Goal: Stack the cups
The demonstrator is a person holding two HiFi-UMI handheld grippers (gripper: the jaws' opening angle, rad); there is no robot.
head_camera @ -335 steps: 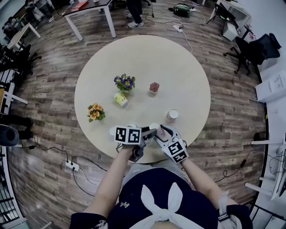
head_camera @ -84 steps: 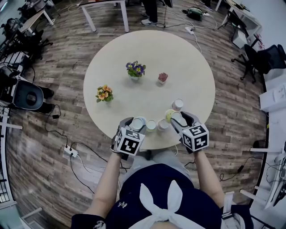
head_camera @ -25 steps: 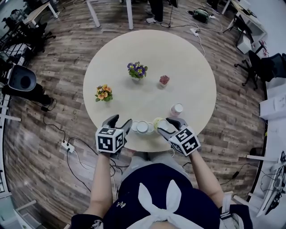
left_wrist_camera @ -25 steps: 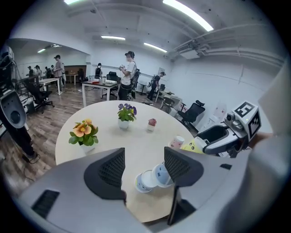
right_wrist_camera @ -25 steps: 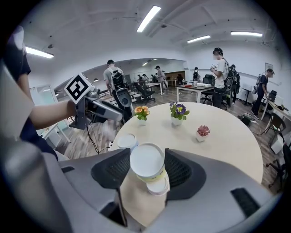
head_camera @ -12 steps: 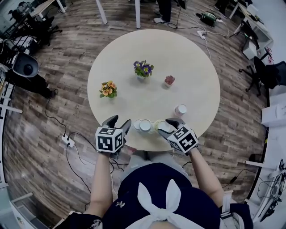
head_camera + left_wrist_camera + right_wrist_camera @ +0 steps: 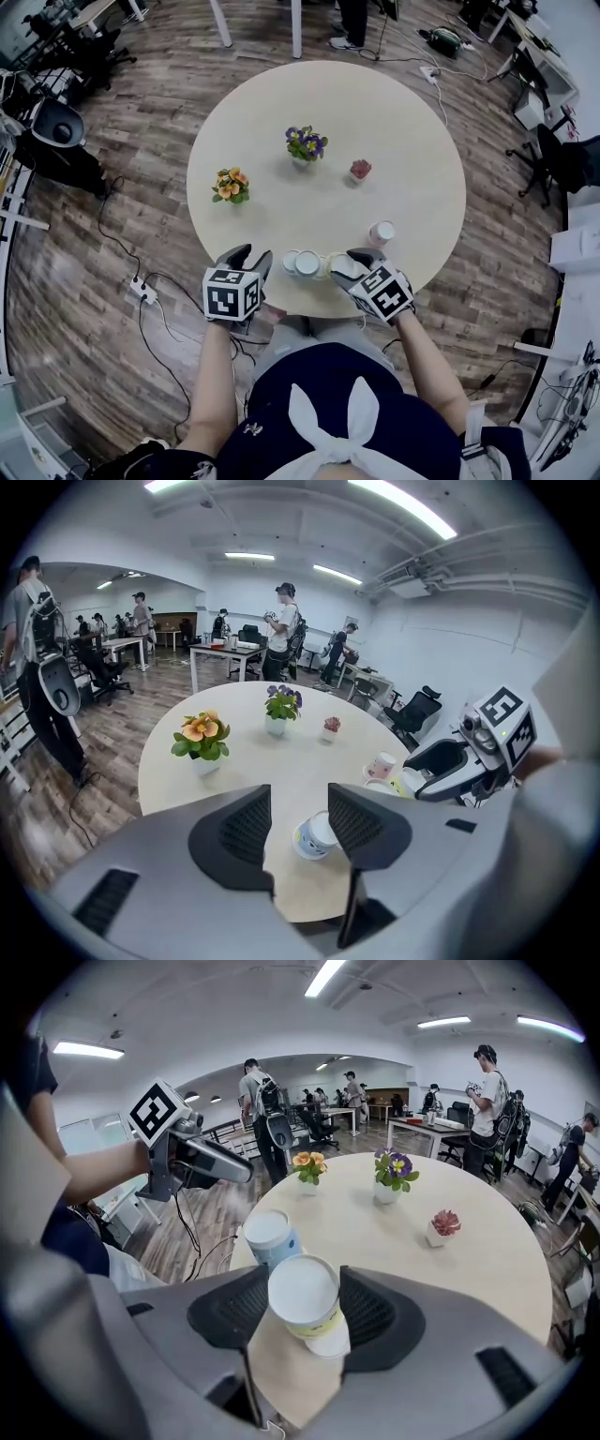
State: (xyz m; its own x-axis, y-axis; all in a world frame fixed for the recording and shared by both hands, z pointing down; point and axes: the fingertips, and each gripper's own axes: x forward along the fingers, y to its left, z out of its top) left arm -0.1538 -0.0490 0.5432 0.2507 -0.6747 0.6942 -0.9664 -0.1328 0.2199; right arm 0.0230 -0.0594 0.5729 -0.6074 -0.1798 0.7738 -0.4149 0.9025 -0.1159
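Paper cups stand in a row at the round table's [image 7: 412, 141] near edge. My right gripper [image 7: 347, 266] [image 7: 305, 1305] is shut on a yellow-banded cup [image 7: 332, 263] [image 7: 306, 1303], which sits over another white cup [image 7: 330, 1340]. A blue cup [image 7: 307, 263] [image 7: 312, 836] [image 7: 270, 1235] stands just to its left, with a smaller cup [image 7: 290, 262] beside it. My left gripper [image 7: 253, 256] [image 7: 298, 803] is left of these; its jaws are closing, and the blue cup is just beyond its right jaw, untouched. A pink cup [image 7: 381, 232] [image 7: 382, 764] stands apart, farther right.
An orange flower pot [image 7: 230, 186] [image 7: 202, 741], a purple flower pot [image 7: 306, 143] [image 7: 394, 1172] and a small red succulent [image 7: 360, 170] [image 7: 444, 1225] stand mid-table. Desks, office chairs and several people surround the table. Cables and a power strip [image 7: 142, 291] lie on the wooden floor.
Over the last second both grippers have stayed at the table's near edge by the cups. Earlier, the yellow cup lay by the purple flowers; it is now in my right gripper.
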